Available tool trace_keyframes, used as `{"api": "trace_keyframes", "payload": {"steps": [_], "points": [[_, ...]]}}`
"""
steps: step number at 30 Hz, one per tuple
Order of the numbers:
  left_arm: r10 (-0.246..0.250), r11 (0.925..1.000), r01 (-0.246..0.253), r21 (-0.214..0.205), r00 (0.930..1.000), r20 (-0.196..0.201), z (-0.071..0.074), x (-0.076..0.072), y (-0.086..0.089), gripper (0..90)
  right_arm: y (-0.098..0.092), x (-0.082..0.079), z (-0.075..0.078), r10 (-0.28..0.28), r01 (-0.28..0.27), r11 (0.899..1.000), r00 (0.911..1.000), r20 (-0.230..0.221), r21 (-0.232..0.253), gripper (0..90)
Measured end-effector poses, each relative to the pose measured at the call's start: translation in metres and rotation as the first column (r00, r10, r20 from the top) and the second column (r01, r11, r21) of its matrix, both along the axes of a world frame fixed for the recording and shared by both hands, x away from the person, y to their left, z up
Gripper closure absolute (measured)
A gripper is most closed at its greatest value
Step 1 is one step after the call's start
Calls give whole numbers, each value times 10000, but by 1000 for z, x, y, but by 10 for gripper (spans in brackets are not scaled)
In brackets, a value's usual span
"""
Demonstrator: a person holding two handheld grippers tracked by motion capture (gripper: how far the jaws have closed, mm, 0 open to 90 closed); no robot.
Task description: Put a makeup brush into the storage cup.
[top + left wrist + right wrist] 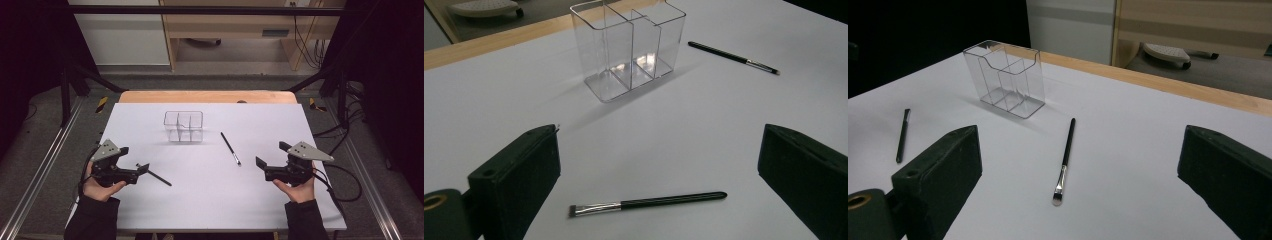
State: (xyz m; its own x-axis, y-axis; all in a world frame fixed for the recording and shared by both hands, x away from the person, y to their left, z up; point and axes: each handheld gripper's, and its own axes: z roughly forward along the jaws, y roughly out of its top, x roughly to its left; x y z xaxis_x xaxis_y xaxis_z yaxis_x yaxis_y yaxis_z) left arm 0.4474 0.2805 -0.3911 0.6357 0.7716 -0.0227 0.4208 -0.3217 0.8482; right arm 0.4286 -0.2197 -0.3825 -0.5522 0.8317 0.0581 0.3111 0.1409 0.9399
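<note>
White tabletop (210,200): near its left edge our left gripper (134,171), jaws apart, lines up over one brush (649,202); right gripper (270,161), likewise spread, faces the second brush (1064,162) below the clear organizer (183,126).

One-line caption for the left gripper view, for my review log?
Open left gripper poised over a black makeup brush on the white table, clear acrylic organizer and second brush beyond.

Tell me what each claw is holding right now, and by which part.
Nothing is held. The left claw is open above one makeup brush; the right claw is open near the other brush. Both brushes lie on the table.
</note>
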Motion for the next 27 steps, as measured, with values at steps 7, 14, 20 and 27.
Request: {"api": "trace_keyframes", "payload": {"steps": [7, 14, 20, 27], "points": [[-308, 9988, 318, 372, 9991, -294, -6, 9, -2, 34, 1, 0, -1, -22, 22, 10000, 10000, -32, 32, 45], [-671, 9939, 724, 833, 9956, -651, -16, 18, -10, 38, 2, 0, -1, -10, 10, 10000, 10000, -28, -35, 43], [-874, 9856, 1008, 1360, 9910, -1012, -29, 22, -18, 42, 3, 0, -3, 7, -8, 9999, 10000, -70, -136, 41], [-1255, 9665, 1554, 2043, 9804, -1522, -40, 25, -28, 43, 4, 0, -3, 8, -10, 9999, 9999, -127, -163, 39]]}}
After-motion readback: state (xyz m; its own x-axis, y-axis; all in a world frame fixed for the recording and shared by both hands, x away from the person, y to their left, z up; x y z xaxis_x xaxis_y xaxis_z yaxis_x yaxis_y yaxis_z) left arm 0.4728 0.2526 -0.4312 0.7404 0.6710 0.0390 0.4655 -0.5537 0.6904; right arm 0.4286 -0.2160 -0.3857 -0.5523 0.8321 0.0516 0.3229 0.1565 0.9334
